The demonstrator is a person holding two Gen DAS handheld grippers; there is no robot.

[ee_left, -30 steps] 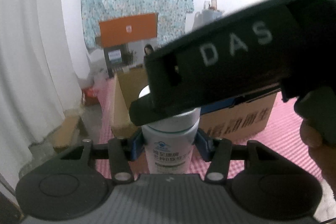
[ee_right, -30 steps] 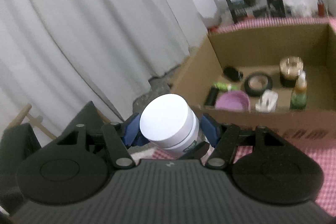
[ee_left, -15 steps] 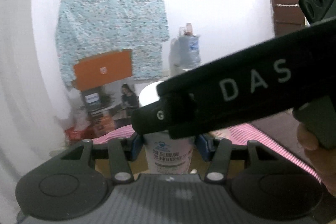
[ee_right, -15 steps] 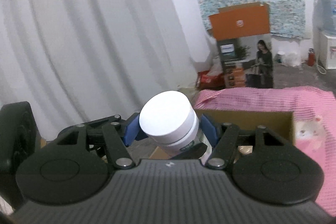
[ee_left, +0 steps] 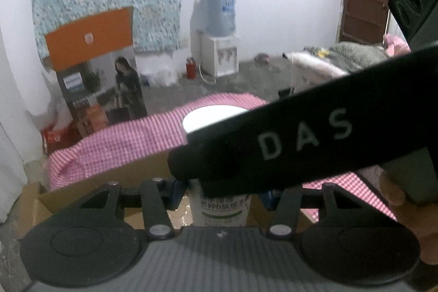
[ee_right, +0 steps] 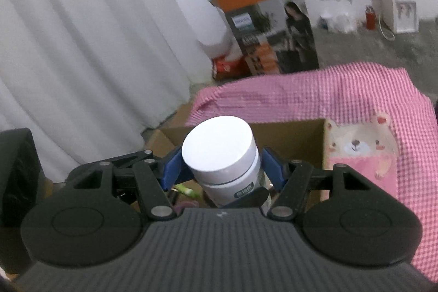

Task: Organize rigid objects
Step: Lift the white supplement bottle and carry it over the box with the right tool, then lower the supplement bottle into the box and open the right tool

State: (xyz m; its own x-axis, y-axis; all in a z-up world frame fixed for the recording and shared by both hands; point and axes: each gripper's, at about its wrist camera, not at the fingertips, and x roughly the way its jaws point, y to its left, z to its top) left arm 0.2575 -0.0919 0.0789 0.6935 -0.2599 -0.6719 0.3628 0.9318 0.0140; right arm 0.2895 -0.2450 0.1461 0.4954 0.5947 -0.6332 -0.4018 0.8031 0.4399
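left gripper (ee_left: 223, 190): blue pads pinch the bottle (ee_left: 223, 205) low on its label, so it stays upright.
right gripper (ee_right: 223, 168): clamps just under the cap, steadying it.
box (ee_right: 295, 133): open, just beyond the fingers, likely the drop spot.

Black hand-held gripper (ee_right: 221, 168), blue pads (ee_right: 171, 168), silver screws.
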